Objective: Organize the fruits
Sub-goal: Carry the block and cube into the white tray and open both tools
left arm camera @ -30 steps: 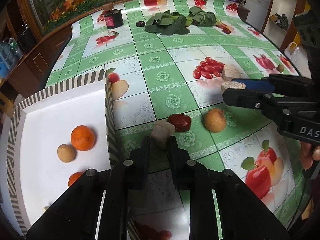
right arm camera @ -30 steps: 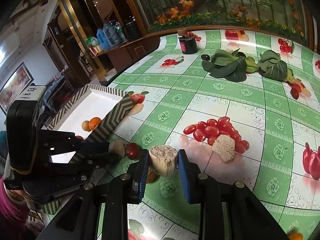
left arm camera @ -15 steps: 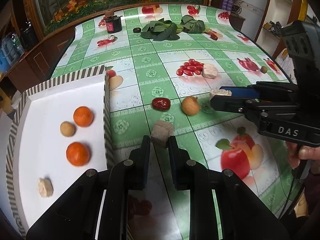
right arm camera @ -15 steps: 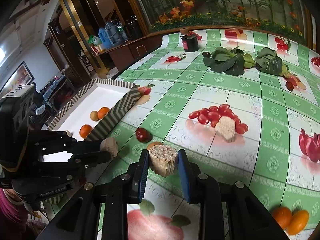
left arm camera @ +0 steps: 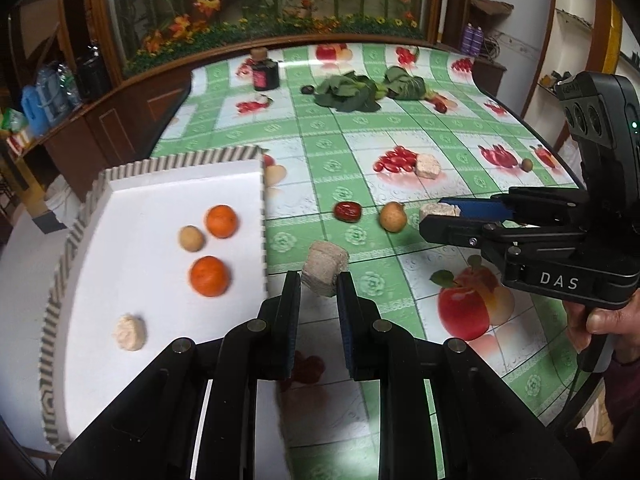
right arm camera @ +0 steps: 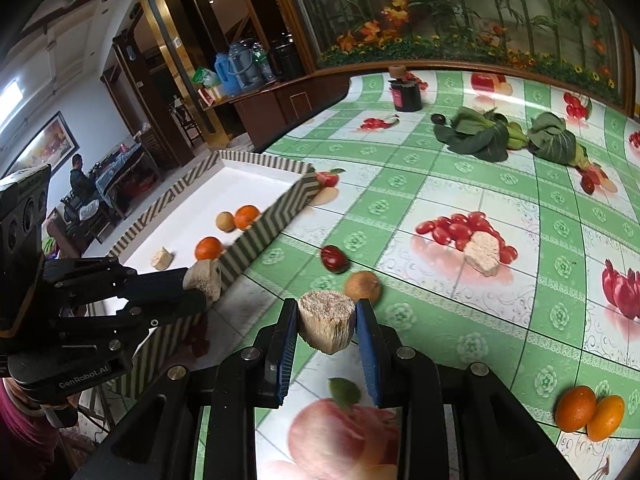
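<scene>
Nearest the left camera, the left gripper (left arm camera: 319, 286) has its fingers clamped on a pale sugarcane chunk (left arm camera: 324, 268), held in the air just off the right wall of the white tray (left arm camera: 262, 216), while the right gripper (right arm camera: 327, 322) pinches a second cane piece (right arm camera: 326, 320) above the tabletop (right arm camera: 440, 184). Inside the tray lie two oranges (left arm camera: 209, 276), a brown longan (left arm camera: 191, 238) and a pale chunk (left arm camera: 129, 332). Farther out sit a red date (left arm camera: 347, 212), a loose longan (left arm camera: 393, 217), another cane piece (left arm camera: 427, 166), then leafy greens (left arm camera: 348, 94) toward the far edge.
</scene>
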`<state>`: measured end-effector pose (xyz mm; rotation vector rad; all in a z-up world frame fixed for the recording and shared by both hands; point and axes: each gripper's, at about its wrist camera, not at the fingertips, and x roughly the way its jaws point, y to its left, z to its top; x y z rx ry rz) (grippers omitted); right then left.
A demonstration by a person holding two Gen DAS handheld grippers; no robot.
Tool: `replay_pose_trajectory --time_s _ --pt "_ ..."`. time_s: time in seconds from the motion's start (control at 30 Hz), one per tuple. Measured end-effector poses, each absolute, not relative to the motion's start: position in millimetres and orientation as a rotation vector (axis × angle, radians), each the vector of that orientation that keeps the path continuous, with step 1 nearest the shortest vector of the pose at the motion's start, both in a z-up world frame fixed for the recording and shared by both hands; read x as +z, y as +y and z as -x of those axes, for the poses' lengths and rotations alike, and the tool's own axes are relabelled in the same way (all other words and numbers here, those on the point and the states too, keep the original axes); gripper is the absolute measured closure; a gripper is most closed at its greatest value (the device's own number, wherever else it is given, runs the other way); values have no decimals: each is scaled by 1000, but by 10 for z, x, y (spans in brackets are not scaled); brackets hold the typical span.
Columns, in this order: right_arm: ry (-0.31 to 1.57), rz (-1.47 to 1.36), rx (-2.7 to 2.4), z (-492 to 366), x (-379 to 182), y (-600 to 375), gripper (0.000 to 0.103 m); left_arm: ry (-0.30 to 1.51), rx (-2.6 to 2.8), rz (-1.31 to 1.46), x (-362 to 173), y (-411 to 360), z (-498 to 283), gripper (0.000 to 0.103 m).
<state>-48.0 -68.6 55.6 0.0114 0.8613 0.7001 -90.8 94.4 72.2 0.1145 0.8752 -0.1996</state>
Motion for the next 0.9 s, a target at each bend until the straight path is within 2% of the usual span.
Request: replay_pose_trajectory --time_s 0.53,0.9 --pt "823 45 769 612 757 -245 75 823 -81 -94 867 1330 1067 85" --pt "811 87 826 600 814 159 75 839 8 -15 873 1890 1045 85"
